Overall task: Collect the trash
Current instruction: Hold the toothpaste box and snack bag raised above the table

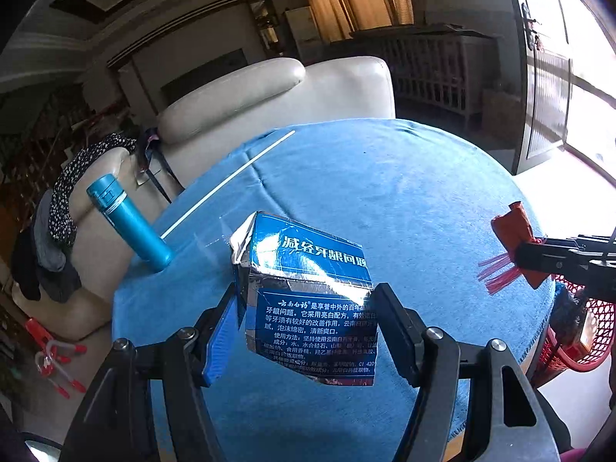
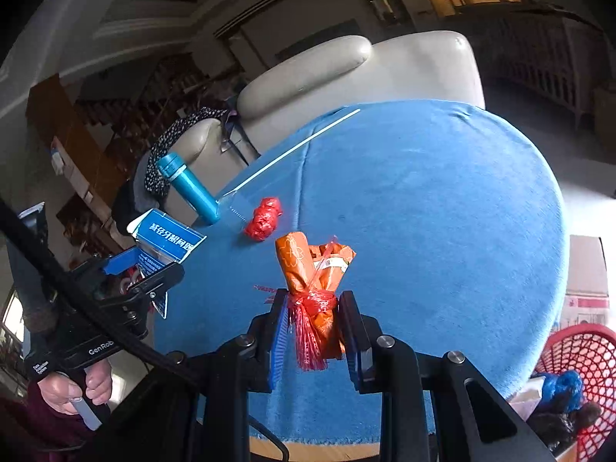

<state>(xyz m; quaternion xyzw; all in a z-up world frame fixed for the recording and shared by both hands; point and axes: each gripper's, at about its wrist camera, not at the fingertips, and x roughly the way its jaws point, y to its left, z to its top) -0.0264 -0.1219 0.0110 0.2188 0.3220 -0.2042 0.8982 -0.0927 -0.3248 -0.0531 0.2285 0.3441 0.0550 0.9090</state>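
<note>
My left gripper [image 1: 308, 319] is shut on a torn blue toothpaste box [image 1: 308, 288] and holds it above the blue-covered round table [image 1: 404, 192]. The box also shows in the right wrist view [image 2: 165, 242], in the left gripper [image 2: 154, 269]. My right gripper [image 2: 313, 315] is shut on an orange wrapper bundle [image 2: 312, 269] tied with red plastic strip, held above the table. In the left wrist view the bundle [image 1: 516, 231] shows at the right edge. A crumpled red plastic scrap [image 2: 263, 219] lies on the table.
A blue flask [image 1: 129, 223] stands at the table's left edge, beside a long white stick [image 1: 231, 181]. A red mesh basket [image 2: 577, 377] with trash sits low at the right, off the table; it also shows in the left wrist view [image 1: 585, 331]. A beige sofa [image 1: 269, 96] is behind.
</note>
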